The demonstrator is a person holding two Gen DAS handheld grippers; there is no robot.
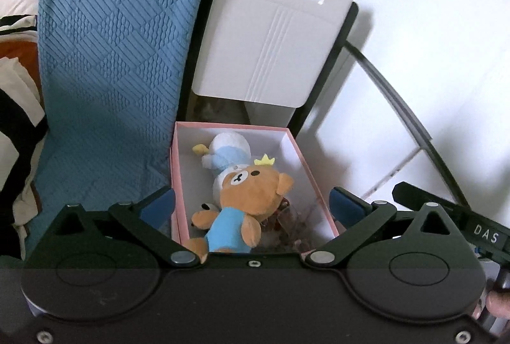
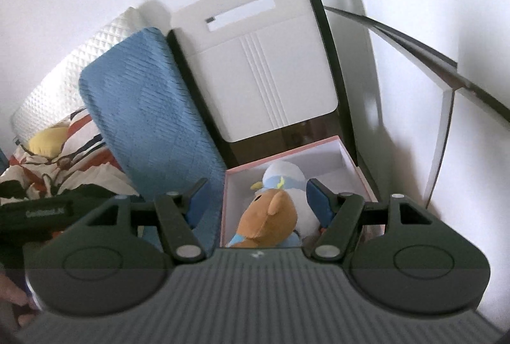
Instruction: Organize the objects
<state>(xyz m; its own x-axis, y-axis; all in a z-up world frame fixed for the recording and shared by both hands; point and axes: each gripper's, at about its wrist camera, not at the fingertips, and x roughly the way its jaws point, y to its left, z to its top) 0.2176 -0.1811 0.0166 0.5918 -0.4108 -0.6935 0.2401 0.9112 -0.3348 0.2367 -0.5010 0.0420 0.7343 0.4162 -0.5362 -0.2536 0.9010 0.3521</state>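
Left tool (image 1: 251, 207): jaws spread wide, empty. Right tool (image 2: 255, 200): jaws apart, gripping nothing. Ahead and below both sits a pink-rimmed rectangular cardboard box (image 1: 314, 172), smooth white inside, long axis running away from the tools. In it lies a brown plush bear in a blue shirt (image 1: 245, 197), head away, over a white-and-blue plush toy (image 1: 228, 149). Left of the box: quilted blue fabric cushion (image 1: 114, 57). Beyond it: flat white board with handle slot (image 1: 271, 38).

Left gripper (image 1: 253, 207) gapes wide at lower frame, holding nothing; right gripper (image 2: 256, 200) stands partly spread, seemingly empty too.
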